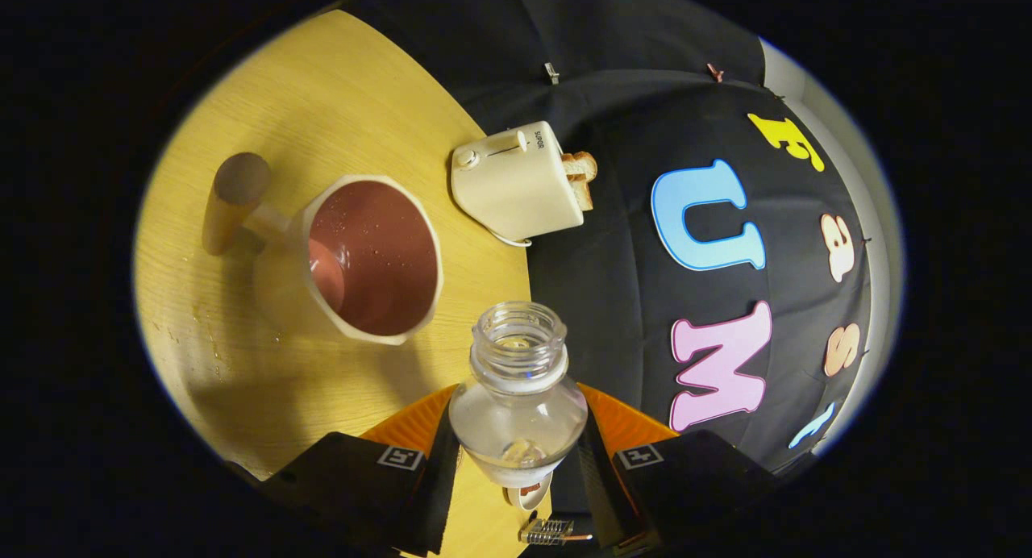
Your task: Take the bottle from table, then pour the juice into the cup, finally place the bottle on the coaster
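Clamped between both fingers of the gripper (518, 449): a clear plastic bottle (518, 397), uncapped, at lower centre of the frame. Left of its mouth, a cream cup (355, 260) with dark red inside and a wooden handle. At upper centre, a cream toaster (516, 183) with small unreadable print, bread (580, 177) in its slot. Underneath, a pale wooden table (322, 98), some droplets near the cup.

Bottle (518, 397) base behind fingers (419, 429).
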Motion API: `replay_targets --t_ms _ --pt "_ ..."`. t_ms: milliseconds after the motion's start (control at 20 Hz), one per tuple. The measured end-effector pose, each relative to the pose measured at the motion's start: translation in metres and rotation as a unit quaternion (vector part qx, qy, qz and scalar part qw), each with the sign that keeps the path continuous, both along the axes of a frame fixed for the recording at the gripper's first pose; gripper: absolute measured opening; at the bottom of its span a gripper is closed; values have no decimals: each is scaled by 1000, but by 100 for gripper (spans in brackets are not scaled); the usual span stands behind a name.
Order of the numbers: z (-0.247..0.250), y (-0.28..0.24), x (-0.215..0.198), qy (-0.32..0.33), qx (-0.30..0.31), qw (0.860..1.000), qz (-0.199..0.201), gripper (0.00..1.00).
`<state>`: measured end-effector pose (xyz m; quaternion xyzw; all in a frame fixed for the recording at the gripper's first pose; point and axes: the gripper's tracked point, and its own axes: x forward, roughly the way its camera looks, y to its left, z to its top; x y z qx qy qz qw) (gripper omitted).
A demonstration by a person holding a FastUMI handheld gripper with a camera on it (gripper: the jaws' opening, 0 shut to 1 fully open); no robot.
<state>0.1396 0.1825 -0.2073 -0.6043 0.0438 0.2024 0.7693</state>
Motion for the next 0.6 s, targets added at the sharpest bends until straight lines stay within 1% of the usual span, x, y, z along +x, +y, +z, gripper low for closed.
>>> replay_targets --t_ms 200,600 --pt "3 3 6 -17 -29 999 15 71" --pt "2 20 13 -51 -95 991 76 71"
